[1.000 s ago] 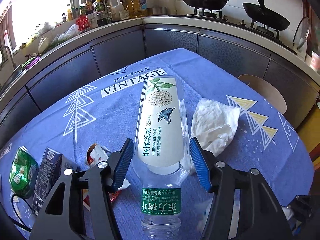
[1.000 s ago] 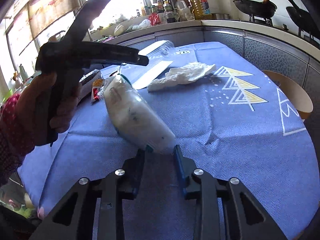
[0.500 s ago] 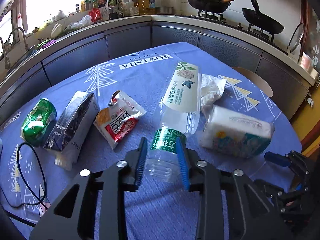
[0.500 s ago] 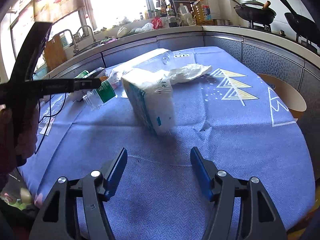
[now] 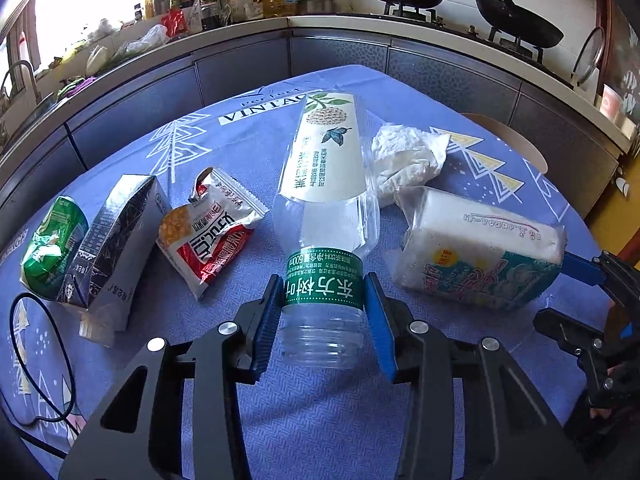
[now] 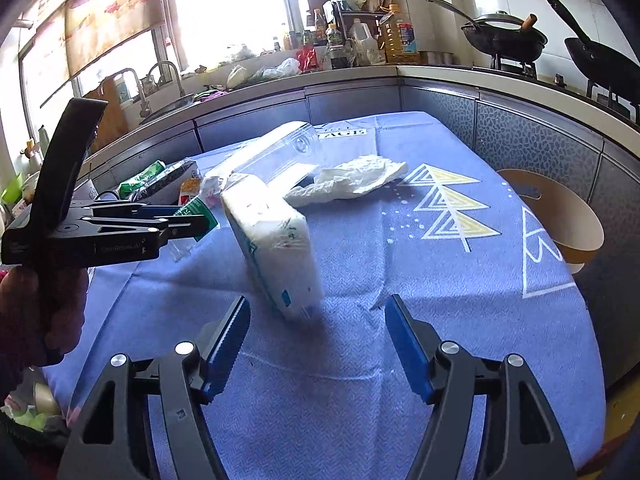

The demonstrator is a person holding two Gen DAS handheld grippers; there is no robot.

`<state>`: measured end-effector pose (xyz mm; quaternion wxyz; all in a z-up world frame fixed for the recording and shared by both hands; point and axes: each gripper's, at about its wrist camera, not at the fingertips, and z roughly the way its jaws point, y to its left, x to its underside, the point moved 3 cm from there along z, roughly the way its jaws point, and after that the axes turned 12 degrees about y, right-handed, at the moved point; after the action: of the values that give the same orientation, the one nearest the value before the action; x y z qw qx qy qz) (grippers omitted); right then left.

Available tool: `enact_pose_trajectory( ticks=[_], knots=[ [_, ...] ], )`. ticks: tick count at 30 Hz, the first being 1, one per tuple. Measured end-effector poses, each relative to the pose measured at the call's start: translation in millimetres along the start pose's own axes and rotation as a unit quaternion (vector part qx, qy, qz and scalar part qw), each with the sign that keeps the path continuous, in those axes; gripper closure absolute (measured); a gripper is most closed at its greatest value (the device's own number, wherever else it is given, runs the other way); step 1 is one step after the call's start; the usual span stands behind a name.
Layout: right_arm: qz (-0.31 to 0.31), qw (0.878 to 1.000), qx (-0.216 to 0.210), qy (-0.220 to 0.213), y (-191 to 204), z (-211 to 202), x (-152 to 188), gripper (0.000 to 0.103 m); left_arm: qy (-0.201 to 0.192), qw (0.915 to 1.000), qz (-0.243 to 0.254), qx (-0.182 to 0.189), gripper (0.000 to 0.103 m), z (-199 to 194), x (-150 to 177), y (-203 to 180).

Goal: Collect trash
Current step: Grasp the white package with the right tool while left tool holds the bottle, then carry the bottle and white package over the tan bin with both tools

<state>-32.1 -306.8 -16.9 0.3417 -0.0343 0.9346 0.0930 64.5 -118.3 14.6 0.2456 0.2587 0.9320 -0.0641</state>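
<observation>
A clear plastic bottle [image 5: 328, 168] with a cream label and a green neck band lies on the blue tablecloth [image 5: 320, 420], mouth toward me. My left gripper [image 5: 323, 280] is closing on that green band, both blue pads against it. From the right wrist view the left gripper [image 6: 192, 224] shows side-on at the bottle [image 6: 280, 152]. A tissue pack [image 6: 272, 240] sits tilted and blurred just beyond my right gripper [image 6: 318, 302], whose jaws are opening with nothing between them. In the left wrist view the pack [image 5: 480, 248] lies right of the bottle.
Crumpled white paper [image 5: 404, 160] lies behind the pack. Left of the bottle are a red snack wrapper [image 5: 208, 232], a dark carton [image 5: 112, 248] and a green can [image 5: 52, 244]. A black cable [image 5: 24, 320] loops at the left edge. A stool [image 6: 560, 216] stands right of the table.
My right gripper let go of the tissue pack and opened wide; the pack dropped onto the cloth. My left gripper drew back from the bottle's body to its neck and narrowed onto it.
</observation>
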Motion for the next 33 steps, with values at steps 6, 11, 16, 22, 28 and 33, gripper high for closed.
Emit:
enact_pose_trajectory(
  ticks=[6, 11, 16, 22, 28, 33],
  knots=[
    [-0.039, 0.999, 0.007, -0.004, 11, 6, -15, 0.032, -0.017, 0.9997, -0.008, 0.015, 0.063, -23, 8, 2],
    [-0.052, 0.999, -0.004, -0.004, 22, 9, -21, 0.040, -0.017, 0.9990, -0.027, 0.031, 0.063, -43, 31, 7],
    [-0.047, 0.998, -0.036, 0.005, 29, 6, -19, 0.074, -0.032, 0.9976, -0.038, 0.049, 0.064, -66, 54, 5],
    [-0.023, 0.998, -0.051, -0.042, 27, -27, -25, 0.075, -0.095, 0.9886, -0.071, 0.093, 0.064, -118, 43, 20],
    [0.009, 0.996, -0.059, -0.060, 16, -45, -28, 0.075, -0.114, 0.9830, -0.079, 0.120, 0.064, -134, 25, 21],
    [0.028, 0.994, -0.052, -0.087, 3, -62, -32, 0.075, -0.137, 0.9752, -0.082, 0.154, 0.064, -148, 2, 24]
  ],
)
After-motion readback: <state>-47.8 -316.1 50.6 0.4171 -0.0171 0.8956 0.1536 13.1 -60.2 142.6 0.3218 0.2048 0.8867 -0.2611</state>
